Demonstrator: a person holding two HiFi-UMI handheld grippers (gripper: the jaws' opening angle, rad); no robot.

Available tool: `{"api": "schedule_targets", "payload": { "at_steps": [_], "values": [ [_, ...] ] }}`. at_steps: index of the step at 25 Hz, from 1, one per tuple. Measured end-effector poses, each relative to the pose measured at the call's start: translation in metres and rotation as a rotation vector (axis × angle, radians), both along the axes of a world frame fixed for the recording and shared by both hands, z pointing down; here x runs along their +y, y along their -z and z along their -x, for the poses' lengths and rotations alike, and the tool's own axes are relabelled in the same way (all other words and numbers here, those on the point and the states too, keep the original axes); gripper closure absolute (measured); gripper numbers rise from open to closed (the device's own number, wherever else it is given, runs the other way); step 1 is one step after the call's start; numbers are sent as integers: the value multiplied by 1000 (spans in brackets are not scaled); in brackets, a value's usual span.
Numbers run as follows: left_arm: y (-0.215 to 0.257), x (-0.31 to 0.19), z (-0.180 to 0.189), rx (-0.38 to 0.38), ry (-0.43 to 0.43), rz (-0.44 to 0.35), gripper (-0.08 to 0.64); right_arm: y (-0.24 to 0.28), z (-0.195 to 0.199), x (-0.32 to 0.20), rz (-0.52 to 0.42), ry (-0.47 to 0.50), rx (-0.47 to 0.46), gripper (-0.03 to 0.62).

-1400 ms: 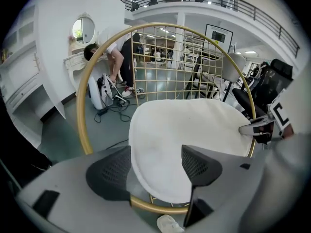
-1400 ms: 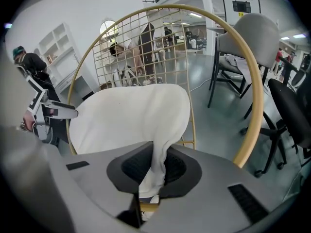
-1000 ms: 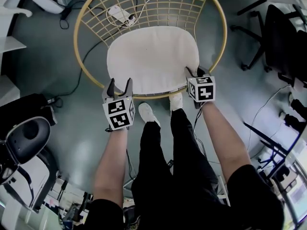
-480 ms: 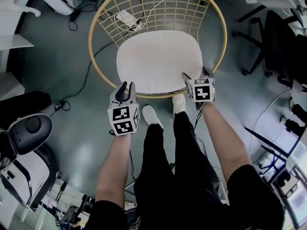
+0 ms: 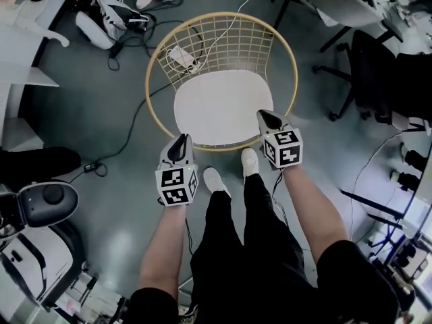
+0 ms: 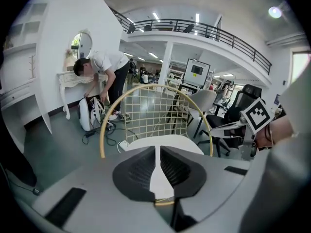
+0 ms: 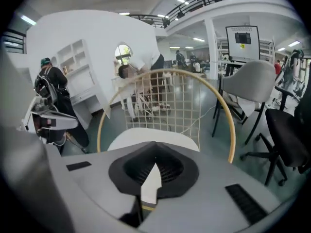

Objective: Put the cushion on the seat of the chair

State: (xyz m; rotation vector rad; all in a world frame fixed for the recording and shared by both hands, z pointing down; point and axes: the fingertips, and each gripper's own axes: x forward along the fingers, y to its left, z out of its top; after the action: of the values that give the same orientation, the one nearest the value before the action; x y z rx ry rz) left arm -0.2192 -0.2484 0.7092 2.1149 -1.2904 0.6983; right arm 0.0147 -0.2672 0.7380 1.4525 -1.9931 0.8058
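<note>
The cushion (image 5: 223,106) is a plain white, flat pad with rounded corners, wider at the back than at the front. It lies on the seat of the round chair (image 5: 223,13), a hoop of yellow tube with a yellow wire-grid back, in the upper middle of the head view. It looks smooth and level and fills most of the seat inside the hoop.

My left gripper (image 5: 179,144) hangs just off the hoop's lower left, clear of the cushion. Its jaws have just been closing and now stand narrow, a thin slit with nothing in it. My right gripper (image 5: 268,119) is at the cushion's lower right corner. Its jaws have just been closing too, and their tips meet on nothing.

The only print I can make out is the black-and-white square patterns on the marker cubes (image 5: 177,186). A monitor (image 6: 197,71) far back in the left gripper view shows something too small to read.

My right gripper covers the cushion's near right corner in the head view, and in both gripper views the jaws hide its front edge. The seat hides the chair's legs. Through the grid back I see a white power strip (image 5: 181,56) on the grey floor (image 5: 101,113). A person (image 6: 104,69) is bending over at the wall.
</note>
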Motion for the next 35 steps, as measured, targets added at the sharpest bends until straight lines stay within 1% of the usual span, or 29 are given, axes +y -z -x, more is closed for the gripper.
{"api": "schedule_targets", "payload": {
  "at_steps": [2,6,8,13,17,22,27,30,35],
  "values": [
    [34,3,4,17,-8,-31,521,39,14,4,-40,23,-27,578],
    [102,8,9,36,-57,-119,532,115,45,14,-105,65,-125,578],
    [134,11,9,49,-82,-167,533,152,58,20,-153,91,-144,580],
    [203,27,15,98,-111,-245,537,232,87,44,-266,143,-125,580],
    [248,47,12,142,-135,-296,540,281,99,71,-336,170,-107,580],
    [278,67,3,152,-194,-351,540,321,107,103,-409,218,-85,580],
    [288,88,-5,155,-221,-359,540,337,109,127,-437,257,-70,580],
    [291,103,-12,147,-223,-362,540,341,108,138,-444,291,-59,580],
    [295,119,-26,137,-187,-365,540,343,100,151,-436,357,-70,580]
  ]
}}
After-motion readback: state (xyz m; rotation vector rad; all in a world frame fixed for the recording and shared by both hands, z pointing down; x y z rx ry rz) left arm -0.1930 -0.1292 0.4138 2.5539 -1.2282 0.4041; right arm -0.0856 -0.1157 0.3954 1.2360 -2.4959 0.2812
